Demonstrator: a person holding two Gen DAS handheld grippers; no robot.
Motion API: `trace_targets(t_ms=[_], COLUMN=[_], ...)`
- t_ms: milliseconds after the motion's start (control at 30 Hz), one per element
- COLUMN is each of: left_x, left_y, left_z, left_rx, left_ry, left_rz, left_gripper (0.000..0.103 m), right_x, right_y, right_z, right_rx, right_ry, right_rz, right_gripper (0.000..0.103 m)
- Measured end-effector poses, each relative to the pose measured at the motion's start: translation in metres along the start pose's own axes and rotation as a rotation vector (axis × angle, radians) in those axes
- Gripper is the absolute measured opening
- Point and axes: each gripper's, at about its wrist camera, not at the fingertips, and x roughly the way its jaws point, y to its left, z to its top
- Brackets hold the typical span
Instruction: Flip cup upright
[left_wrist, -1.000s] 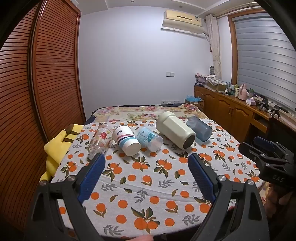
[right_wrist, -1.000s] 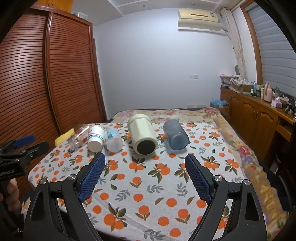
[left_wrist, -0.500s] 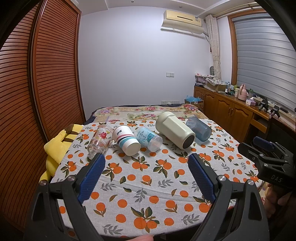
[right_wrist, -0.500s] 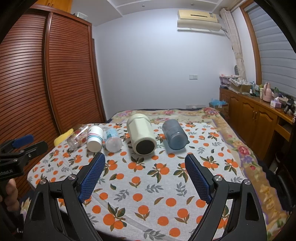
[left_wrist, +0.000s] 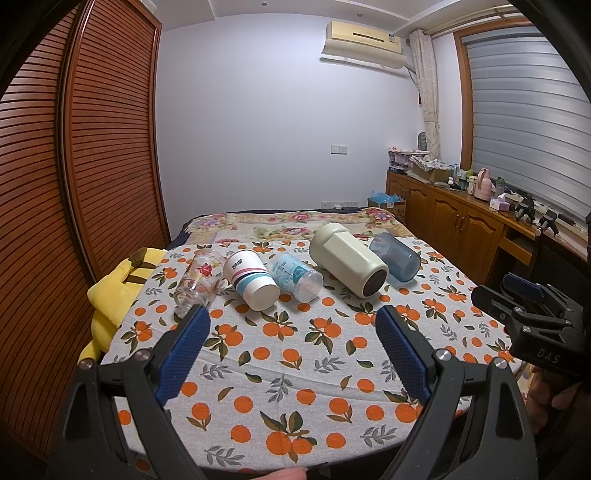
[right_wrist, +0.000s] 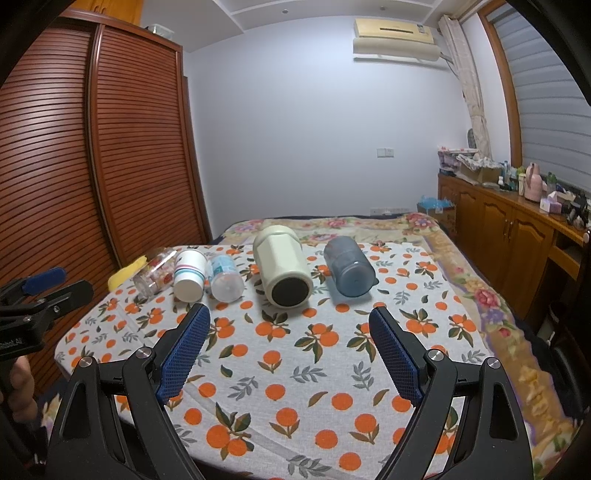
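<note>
Several cups lie on their sides in a row on the orange-print cloth (left_wrist: 295, 369): a clear floral glass (left_wrist: 197, 280), a white striped cup (left_wrist: 251, 278), a clear blue-print cup (left_wrist: 295, 277), a large cream cup (left_wrist: 349, 264) and a blue tumbler (left_wrist: 395, 256). In the right wrist view they are the glass (right_wrist: 155, 271), striped cup (right_wrist: 189, 273), blue-print cup (right_wrist: 225, 277), cream cup (right_wrist: 282, 266) and tumbler (right_wrist: 349, 266). My left gripper (left_wrist: 293, 321) and right gripper (right_wrist: 290, 323) are open and empty, well short of the row.
A yellow plush (left_wrist: 114, 291) lies at the cloth's left edge beside the slatted wardrobe (left_wrist: 92, 147). A wooden sideboard (left_wrist: 461, 225) with clutter runs along the right wall. The bed's floral cover (right_wrist: 480, 295) shows to the right of the cloth.
Both grippers drifted very slightly; the cups sit where they were and both jaws stay open.
</note>
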Motion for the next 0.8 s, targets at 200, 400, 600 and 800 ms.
trace_targets(t_ms=[200, 400, 600, 800], left_x=[-0.0025, -0.0023, -0.0023, -0.0023], left_y=[0.0, 0.0002, 0.0002, 0.0001], left_z=[0.0023, 0.0021, 0.002, 0.0019], left_rx=[0.0, 0.001, 0.0, 0.0], left_ry=[0.0, 0.0, -0.001, -0.001], left_rz=[0.001, 0.0, 0.0, 0.001], left_gripper=[0.092, 0.092, 0.092, 0.092], right_x=[0.0002, 0.0001, 0.0003, 0.0006], right_y=[-0.0002, 0.0, -0.0005, -0.0003], right_z=[-0.0001, 0.0, -0.0002, -0.0001], right_rx=[0.0, 0.0, 0.001, 0.002], right_ry=[0.001, 0.001, 0.001, 0.002], right_rz=[0.0, 0.0, 0.001, 0.001], right_gripper=[0.09, 0.09, 0.09, 0.09])
